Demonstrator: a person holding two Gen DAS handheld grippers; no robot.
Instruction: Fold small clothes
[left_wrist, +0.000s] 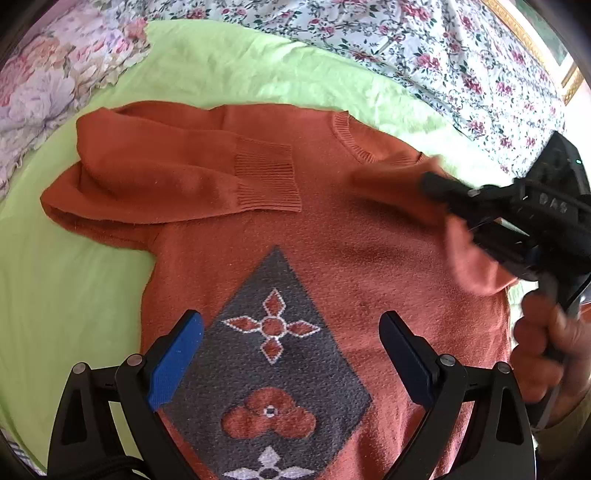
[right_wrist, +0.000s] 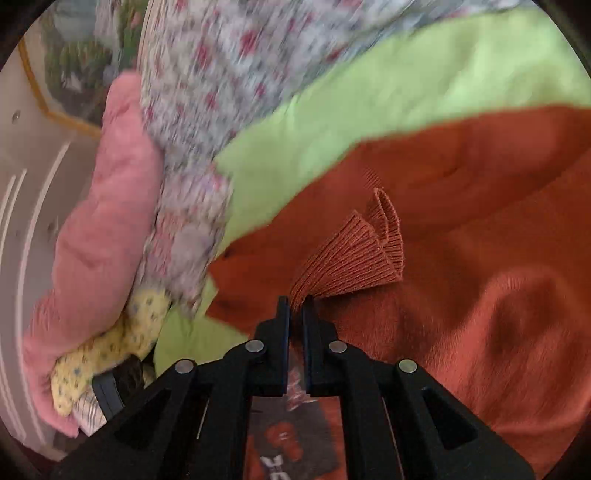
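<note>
Your right tongs (right_wrist: 296, 304) are pinched tight on the ribbed cuff (right_wrist: 354, 254) of a sleeve. The cuff fans out in little folds just past the black tips. In your left camera, the right tongs (left_wrist: 434, 186) come in from the right side, blurry, with the orange sleeve (left_wrist: 469, 258) hanging from them over the right shoulder of the sweater. Your hand (left_wrist: 546, 354) shows at the right edge, wrapped around the handle.

Your left tongs (left_wrist: 291, 332) are wide open. Nothing is between the blue pads (left_wrist: 177, 365). They hang over the near part of the sweater, right above the grey diamond (left_wrist: 273, 354) with the orange and white flowers.

The orange sweater (left_wrist: 332, 236) lies flat on the green sheet (left_wrist: 74, 280), front side up, with the neck (left_wrist: 351, 138) on the far side. The other sleeve (left_wrist: 177, 173) is folded across the chest on the left, and its ribbed cuff (left_wrist: 267, 177) lies near the middle.

Past the green sheet, on the far side, is a cover with small red flowers (left_wrist: 424, 44). A quilt with big pink flowers (left_wrist: 48, 81) sits at the far left. In your right camera, a pink pillow (right_wrist: 99, 229) and a yellow dotted cloth (right_wrist: 110, 343) lie off to the left, beside the blurry flowered cover.
</note>
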